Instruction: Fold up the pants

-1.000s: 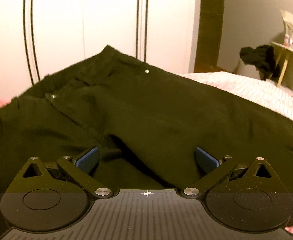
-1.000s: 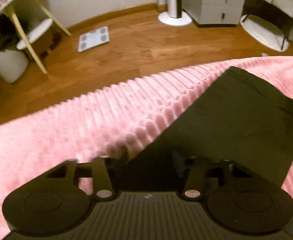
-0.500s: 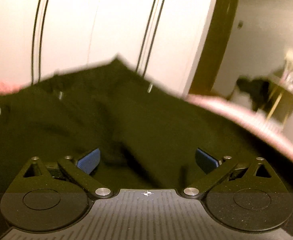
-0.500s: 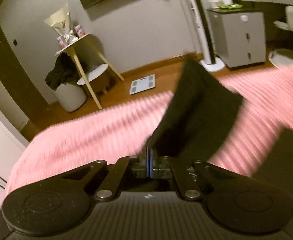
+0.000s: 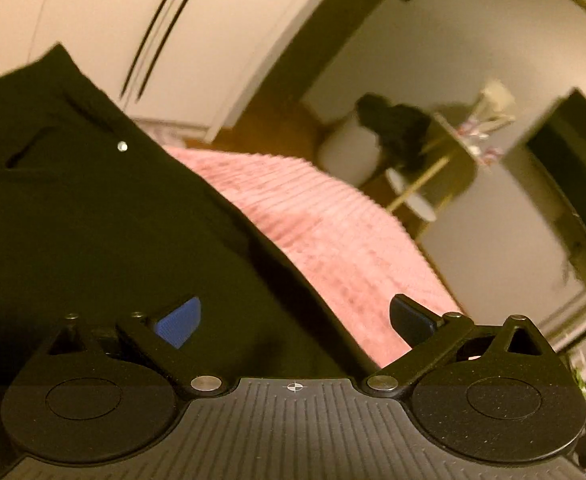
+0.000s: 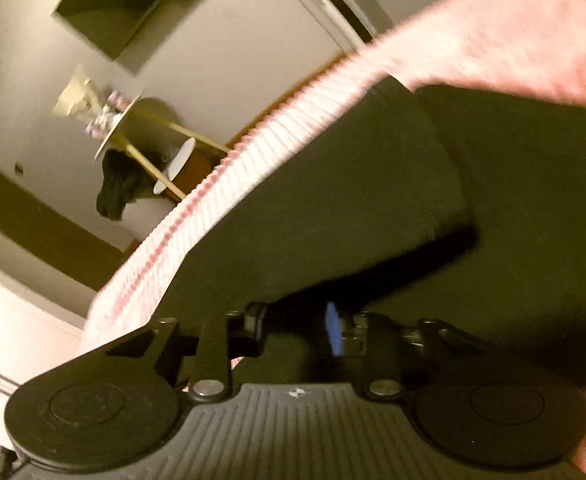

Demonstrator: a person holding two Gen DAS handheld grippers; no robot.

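The black pants (image 5: 93, 232) lie on the pink ribbed bedspread (image 5: 325, 216), waist end with a metal rivet (image 5: 122, 146) toward the upper left. My left gripper (image 5: 293, 316) is open and empty, low over the pants' right edge. In the right wrist view, one pant leg (image 6: 333, 208) is folded over onto the rest of the pants (image 6: 533, 208). My right gripper (image 6: 297, 328) sits at the near end of that leg with its jaws partly apart; cloth lies between them, and whether they still pinch it is unclear.
The bedspread's edge (image 6: 229, 168) runs diagonally. Beyond it stand a small round side table with gold legs (image 5: 445, 160), a white bin with dark clothes (image 5: 349, 152) and white wardrobe doors (image 5: 133, 20).
My right gripper swung the pant leg up and over onto the rest of the pants, and its jaws have come apart. The left gripper stayed open and turned right toward the bed's edge.
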